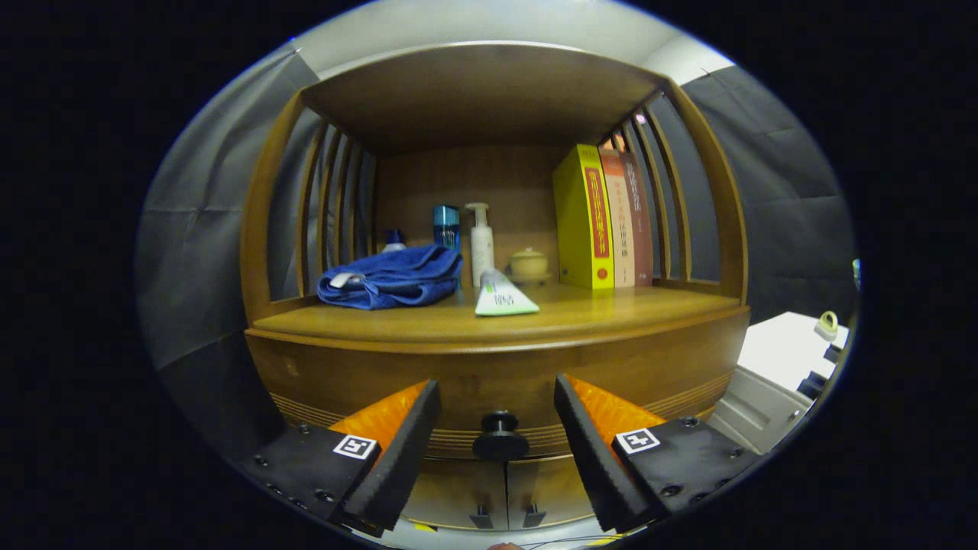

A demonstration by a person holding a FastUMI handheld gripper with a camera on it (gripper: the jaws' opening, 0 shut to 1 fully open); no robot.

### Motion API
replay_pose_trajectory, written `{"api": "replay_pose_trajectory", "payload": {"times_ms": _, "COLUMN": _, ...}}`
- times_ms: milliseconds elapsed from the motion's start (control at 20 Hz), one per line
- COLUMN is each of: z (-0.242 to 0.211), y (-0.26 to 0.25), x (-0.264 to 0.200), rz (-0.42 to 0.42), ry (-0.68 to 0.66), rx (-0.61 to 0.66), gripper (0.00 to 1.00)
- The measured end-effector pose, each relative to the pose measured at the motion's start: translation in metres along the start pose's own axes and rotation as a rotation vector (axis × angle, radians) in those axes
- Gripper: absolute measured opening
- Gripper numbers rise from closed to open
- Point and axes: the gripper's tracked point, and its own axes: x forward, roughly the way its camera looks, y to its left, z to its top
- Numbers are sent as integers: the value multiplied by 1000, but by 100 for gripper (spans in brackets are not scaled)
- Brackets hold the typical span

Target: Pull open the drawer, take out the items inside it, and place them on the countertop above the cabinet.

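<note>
A wooden cabinet has a shut drawer (489, 382) with a dark round knob (500, 437) on its front. My gripper (497, 397) is open, and the knob sits between and slightly below the fingertips, apart from both fingers. Above the drawer runs the countertop (611, 309). On it lie a folded blue towel (393, 276) at the left and a white-and-green tube (503, 296) in the middle. What the drawer holds is hidden.
At the back of the countertop stand a blue bottle (446, 226), a white pump bottle (480, 244), a small lidded pot (529, 264) and upright books (600, 218). Slatted wooden sides and a top shelf enclose it. Two small doors (504, 493) lie below the drawer. White furniture (779, 359) stands to the right.
</note>
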Motion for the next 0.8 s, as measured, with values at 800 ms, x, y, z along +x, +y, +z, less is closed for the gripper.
{"api": "replay_pose_trajectory", "payload": {"times_ms": 800, "z": 146, "y": -31, "x": -157, "rz": 108, "ry": -127, "rx": 64, "gripper": 98}}
